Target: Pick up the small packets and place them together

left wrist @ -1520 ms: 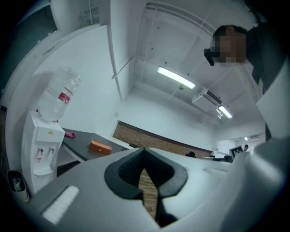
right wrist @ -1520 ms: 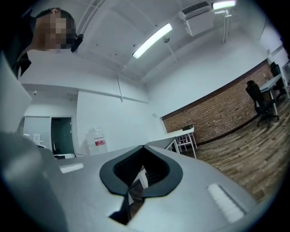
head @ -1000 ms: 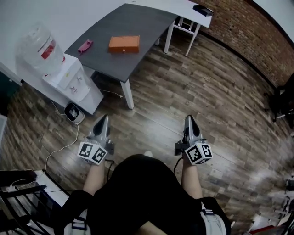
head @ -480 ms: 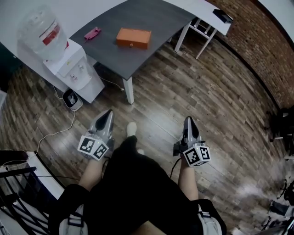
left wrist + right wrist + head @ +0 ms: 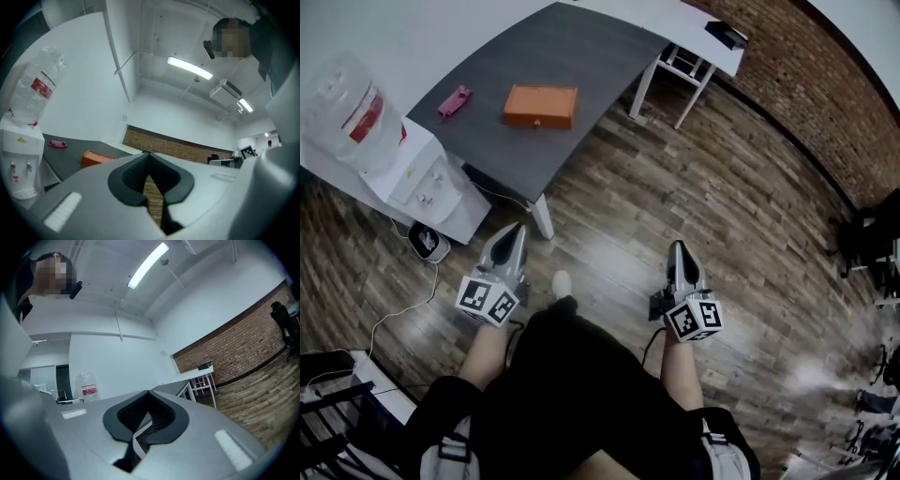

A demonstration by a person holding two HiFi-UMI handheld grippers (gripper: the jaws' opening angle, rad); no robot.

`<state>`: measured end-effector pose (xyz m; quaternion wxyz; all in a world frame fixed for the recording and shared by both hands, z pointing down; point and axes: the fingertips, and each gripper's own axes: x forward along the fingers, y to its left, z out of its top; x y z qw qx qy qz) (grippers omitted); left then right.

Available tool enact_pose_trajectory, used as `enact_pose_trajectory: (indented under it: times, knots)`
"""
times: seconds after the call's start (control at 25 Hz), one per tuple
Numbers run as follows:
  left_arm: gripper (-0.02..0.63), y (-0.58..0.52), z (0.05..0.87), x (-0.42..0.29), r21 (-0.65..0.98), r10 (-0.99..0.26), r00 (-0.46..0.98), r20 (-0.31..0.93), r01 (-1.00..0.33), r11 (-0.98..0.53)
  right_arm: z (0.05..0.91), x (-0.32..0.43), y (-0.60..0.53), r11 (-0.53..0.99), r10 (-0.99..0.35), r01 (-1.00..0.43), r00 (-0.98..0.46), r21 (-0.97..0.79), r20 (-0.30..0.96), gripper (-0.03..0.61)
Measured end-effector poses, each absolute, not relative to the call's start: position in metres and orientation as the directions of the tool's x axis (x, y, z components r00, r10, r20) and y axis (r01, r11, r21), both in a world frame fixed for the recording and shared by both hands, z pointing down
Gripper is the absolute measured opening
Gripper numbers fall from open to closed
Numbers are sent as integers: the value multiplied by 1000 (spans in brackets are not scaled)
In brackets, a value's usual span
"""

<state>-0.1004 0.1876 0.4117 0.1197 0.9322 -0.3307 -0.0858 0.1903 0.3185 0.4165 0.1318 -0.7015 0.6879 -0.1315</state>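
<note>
Over the wood floor (image 5: 750, 225), my left gripper (image 5: 517, 232) and right gripper (image 5: 677, 248) hang, fingers pressed together, pinching nothing.

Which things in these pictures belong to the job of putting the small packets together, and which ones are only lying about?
For the job:
- pink packet, on the grey table
- left gripper and right gripper, jaws shut, both empty

Just lying about:
- orange box, on the same table (its role is unclear)
- water dispenser
- white desk
- cable on the floor
</note>
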Motion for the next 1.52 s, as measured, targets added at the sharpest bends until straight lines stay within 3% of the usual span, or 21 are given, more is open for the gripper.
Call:
enact_pose_trajectory:
  times: [0.52, 1.04, 1.52]
  knots:
    - [0, 62, 418, -85, 269, -630, 775, -56, -596, -757, 409, 202, 198, -58, -998, -955, 56, -291, 15, 2]
    - [0, -1, 435, -155, 310, -763, 646, -24, -721, -620, 408, 149, 67, 143, -986, -956, -161, -258, 49, 2]
    - [0, -56, 430, -160, 275, -840, 542, -31, -803, -528, 408, 151, -29, 276, -955, -931, -293, -241, 38, 2]
